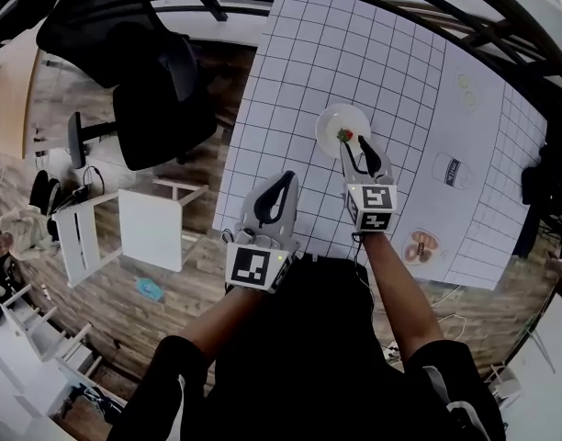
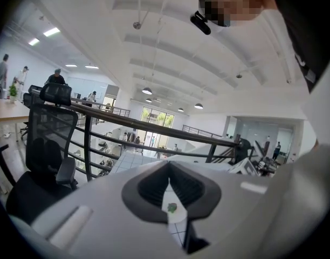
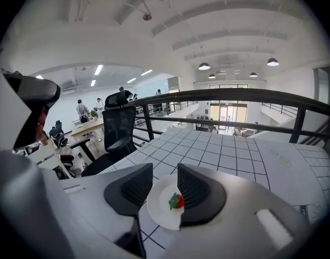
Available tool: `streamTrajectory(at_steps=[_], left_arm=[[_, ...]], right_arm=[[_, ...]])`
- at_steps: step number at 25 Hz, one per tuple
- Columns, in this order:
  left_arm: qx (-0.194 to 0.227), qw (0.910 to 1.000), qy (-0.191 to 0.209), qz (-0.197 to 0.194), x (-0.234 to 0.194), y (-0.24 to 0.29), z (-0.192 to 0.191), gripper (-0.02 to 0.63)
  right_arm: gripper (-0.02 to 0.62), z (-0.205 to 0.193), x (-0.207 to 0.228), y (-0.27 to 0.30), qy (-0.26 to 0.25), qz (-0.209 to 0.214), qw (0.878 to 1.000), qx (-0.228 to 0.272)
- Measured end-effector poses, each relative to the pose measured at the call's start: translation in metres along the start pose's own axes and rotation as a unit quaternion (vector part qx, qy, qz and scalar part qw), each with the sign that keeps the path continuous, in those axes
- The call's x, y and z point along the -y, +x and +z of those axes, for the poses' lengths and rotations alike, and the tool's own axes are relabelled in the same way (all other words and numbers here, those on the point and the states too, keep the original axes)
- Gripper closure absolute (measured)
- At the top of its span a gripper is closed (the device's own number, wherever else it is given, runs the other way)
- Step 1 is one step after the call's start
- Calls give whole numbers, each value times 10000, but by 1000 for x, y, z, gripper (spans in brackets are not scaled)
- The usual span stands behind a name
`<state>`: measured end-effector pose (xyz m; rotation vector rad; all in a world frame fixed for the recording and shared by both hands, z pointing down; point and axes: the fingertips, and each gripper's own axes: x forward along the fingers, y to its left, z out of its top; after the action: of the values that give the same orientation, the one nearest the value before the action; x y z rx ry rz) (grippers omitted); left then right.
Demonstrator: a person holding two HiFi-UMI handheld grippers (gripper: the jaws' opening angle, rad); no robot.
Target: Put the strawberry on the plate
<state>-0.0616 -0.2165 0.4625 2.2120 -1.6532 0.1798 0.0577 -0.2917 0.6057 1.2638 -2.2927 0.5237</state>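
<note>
A red strawberry [image 1: 344, 136] with a green cap lies on a small white plate [image 1: 336, 116] on the grid-patterned table. My right gripper [image 1: 361, 147] stands at the plate's near edge, open, its fingertips just short of the berry. In the right gripper view the strawberry [image 3: 177, 201] rests on the plate [image 3: 158, 212] in the gap between the jaws, close to the right pad, and neither pad presses on it. My left gripper [image 1: 285, 180] sits nearer the table's front edge, shut and empty. Through its thin slit the left gripper view shows the strawberry [image 2: 172, 208] far off.
A white can [image 1: 452, 170] stands to the right of the plate. Near the front right lies a printed picture of doughnuts [image 1: 421, 246]. A black office chair [image 1: 143, 72] and a white stool [image 1: 139, 228] stand on the floor left of the table [image 1: 299, 72].
</note>
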Motion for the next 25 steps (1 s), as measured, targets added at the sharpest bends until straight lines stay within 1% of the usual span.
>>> streamTrajectory(at_steps=[5, 6, 7, 10, 12, 15, 17, 21, 25], left_arm=[[122, 9999, 107, -35, -1, -21, 9, 598], [161, 9998, 116, -71, -1, -25, 11, 598], [207, 9997, 104, -109, 0, -28, 13, 598], [287, 9992, 77, -259, 7, -38, 16, 598], [318, 9987, 94, -398, 13, -45, 18, 598], [531, 9961, 142, -696, 25, -56, 21, 598], [576, 9957, 133, -720, 29, -64, 24, 598], [905, 9913, 397, -874, 41, -81, 41, 598], [1078, 9885, 355, -1003, 48, -97, 46, 598]], right_arm=[[499, 23, -13, -32, 34, -117, 9994, 314], [523, 27, -16, -38, 48, -116, 9992, 368], [562, 31, -20, -43, 72, -103, 9991, 408], [595, 43, -31, -59, 88, -84, 9985, 526], [595, 52, -38, -73, 64, -124, 9979, 640], [595, 64, -49, -97, 124, -159, 9967, 785], [595, 71, -57, -115, 198, -163, 9958, 883], [595, 86, -73, -156, 287, -299, 9923, 1170], [595, 92, -93, -194, 301, -442, 9892, 1367]])
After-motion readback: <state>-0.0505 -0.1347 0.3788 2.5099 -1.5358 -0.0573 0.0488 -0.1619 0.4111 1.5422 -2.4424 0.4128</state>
